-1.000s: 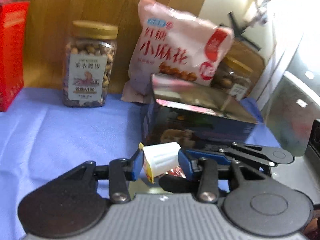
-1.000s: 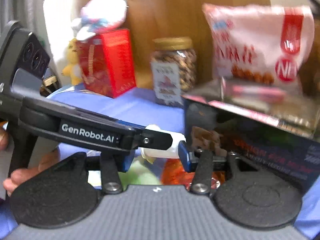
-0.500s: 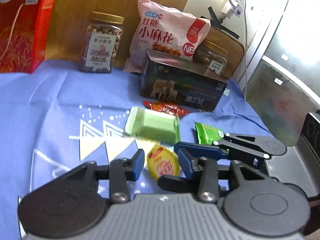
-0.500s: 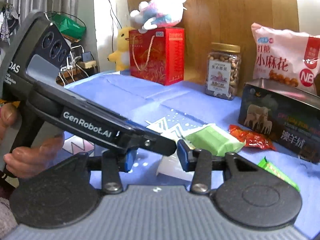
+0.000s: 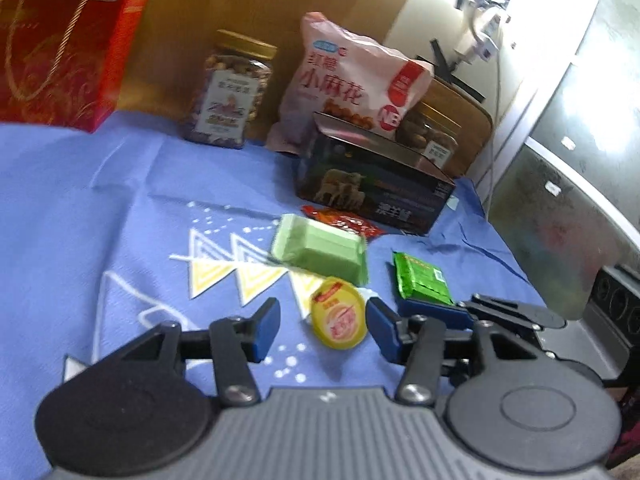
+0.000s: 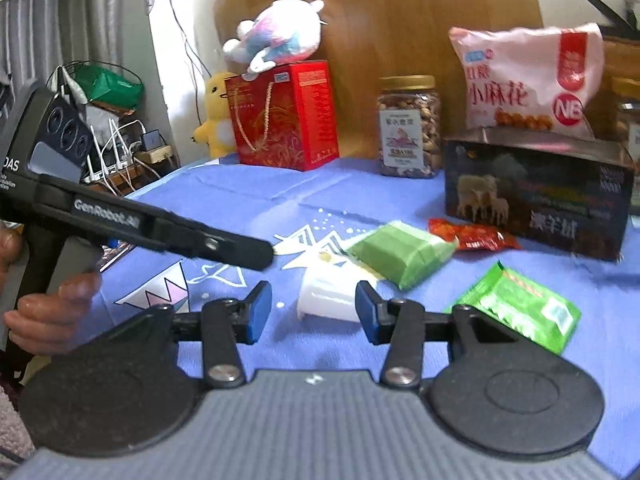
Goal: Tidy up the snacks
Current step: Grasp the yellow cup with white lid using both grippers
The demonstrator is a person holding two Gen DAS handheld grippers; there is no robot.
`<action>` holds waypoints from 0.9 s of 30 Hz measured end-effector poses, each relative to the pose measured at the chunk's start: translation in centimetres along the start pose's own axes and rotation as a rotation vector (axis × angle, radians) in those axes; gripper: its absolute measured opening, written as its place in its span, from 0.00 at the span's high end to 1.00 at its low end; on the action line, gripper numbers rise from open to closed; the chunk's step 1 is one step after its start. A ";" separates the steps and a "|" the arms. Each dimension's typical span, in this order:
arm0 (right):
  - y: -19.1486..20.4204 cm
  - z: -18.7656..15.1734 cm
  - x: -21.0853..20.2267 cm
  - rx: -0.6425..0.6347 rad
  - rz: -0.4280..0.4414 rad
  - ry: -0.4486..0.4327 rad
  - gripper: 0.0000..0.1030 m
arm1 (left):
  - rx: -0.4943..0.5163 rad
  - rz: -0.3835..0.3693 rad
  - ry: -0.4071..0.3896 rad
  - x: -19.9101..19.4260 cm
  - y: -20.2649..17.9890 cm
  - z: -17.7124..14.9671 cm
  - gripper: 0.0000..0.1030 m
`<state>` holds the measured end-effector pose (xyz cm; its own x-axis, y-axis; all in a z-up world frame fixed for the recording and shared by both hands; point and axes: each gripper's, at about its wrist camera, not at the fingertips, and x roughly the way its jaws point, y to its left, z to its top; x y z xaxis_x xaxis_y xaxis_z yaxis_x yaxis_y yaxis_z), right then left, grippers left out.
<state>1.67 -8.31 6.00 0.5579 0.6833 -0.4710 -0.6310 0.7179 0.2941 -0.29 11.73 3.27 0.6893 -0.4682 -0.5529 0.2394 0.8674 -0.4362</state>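
**Logging progress: jelly cup down on the cloth, sorting judged barely begun**

Found jelly cup (image 5: 339, 318) lying on its side on the blue cloth (image 5: 80, 200), yellow foil lid facing the left wrist camera.

Read left gripper (image 5: 322, 308) as released: fingers apart, just widened, cup between them, no pad pressing. Possibly a light touch at the 3 o'clock pad; too blurred to settle.

Read right gripper (image 6: 312, 292) likewise: fingers apart, just widened a little, white cup body between them, unclamped.

Counted three more loose snacks from the cup, in the left wrist view:
- light green pack (image 5: 320, 250) just beside it at 12 o'clock
- red sachet (image 5: 344, 222) beyond that
- dark green sachet (image 5: 422, 280) near at 2 o'clock

Noted larger goods standing at the far 12 o'clock edge: red gift box (image 5: 60, 52), nut jar (image 5: 232, 92), pink bag (image 5: 352, 84), dark box (image 5: 372, 188).

Judged remaining: grouping all four small items. Destination not shown.
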 end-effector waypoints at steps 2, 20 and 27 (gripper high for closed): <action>-0.1 -0.2 -0.1 0.011 0.003 0.008 0.48 | -0.026 -0.008 0.000 -0.5 0.8 0.1 0.53; -0.5 0.5 2.2 -0.085 -0.027 0.100 0.35 | 0.029 -0.080 0.091 3.4 -1.4 0.9 0.50; -1.3 0.4 3.8 -0.043 0.019 0.134 0.37 | 0.043 -0.067 0.140 5.5 -1.6 0.4 0.59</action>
<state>4.81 -6.54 4.15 0.4702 0.6710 -0.5733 -0.6648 0.6965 0.2700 3.36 7.84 1.26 0.5699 -0.5414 -0.6182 0.3124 0.8386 -0.4463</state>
